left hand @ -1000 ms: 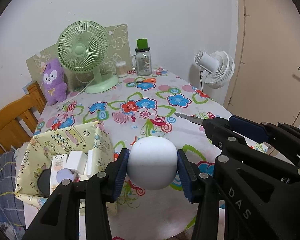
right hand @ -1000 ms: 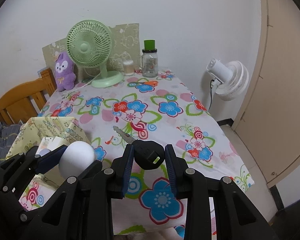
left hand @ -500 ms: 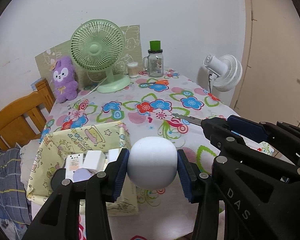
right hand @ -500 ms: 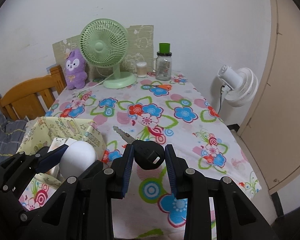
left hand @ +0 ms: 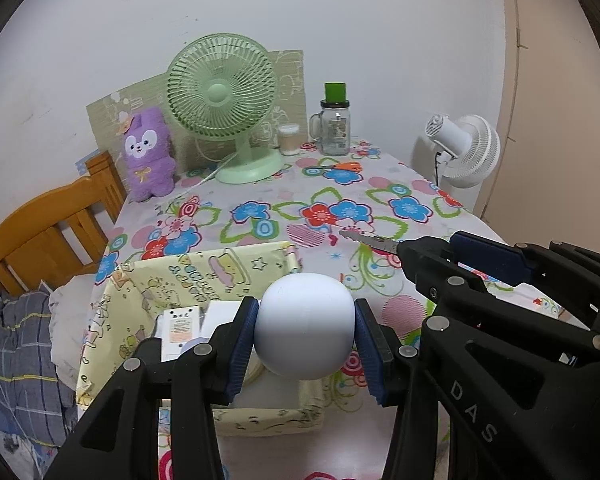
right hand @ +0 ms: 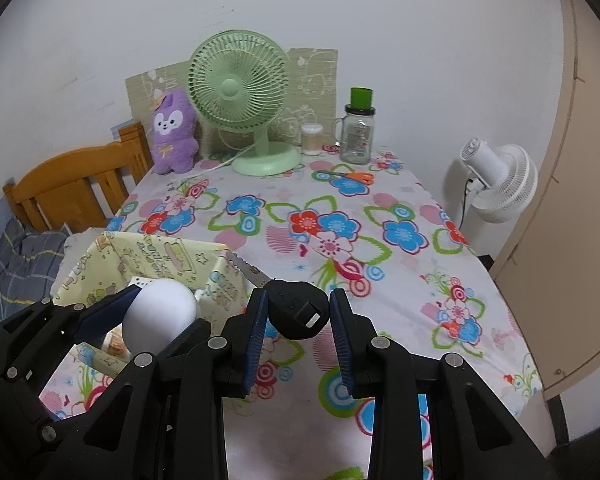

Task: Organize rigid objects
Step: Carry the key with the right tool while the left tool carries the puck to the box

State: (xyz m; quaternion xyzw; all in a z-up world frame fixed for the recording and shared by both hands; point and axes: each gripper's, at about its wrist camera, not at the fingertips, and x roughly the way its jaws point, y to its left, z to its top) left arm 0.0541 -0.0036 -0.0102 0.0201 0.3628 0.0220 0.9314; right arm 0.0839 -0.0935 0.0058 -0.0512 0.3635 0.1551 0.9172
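While we hold our left claw point(left hand: 306, 334) over the near right corner of the yellow box point(left hand: 228, 270), it pinches a white ball point(left hand: 305, 324) above the small items inside. Our right claw point(right hand: 298, 318) grips a black key point(right hand: 296, 310) by its head, blade pointing far-left above the flowered counter point(right hand: 380, 248).

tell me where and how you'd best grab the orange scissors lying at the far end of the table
Judging by their pose, grip the scissors across the closed blades, just ahead of the orange handles, coming straight down from above. They lie flat on the table, so only a top approach gets fingers on both sides. The loops are wide and hollow, a poorer hold. Both grippers are full now.
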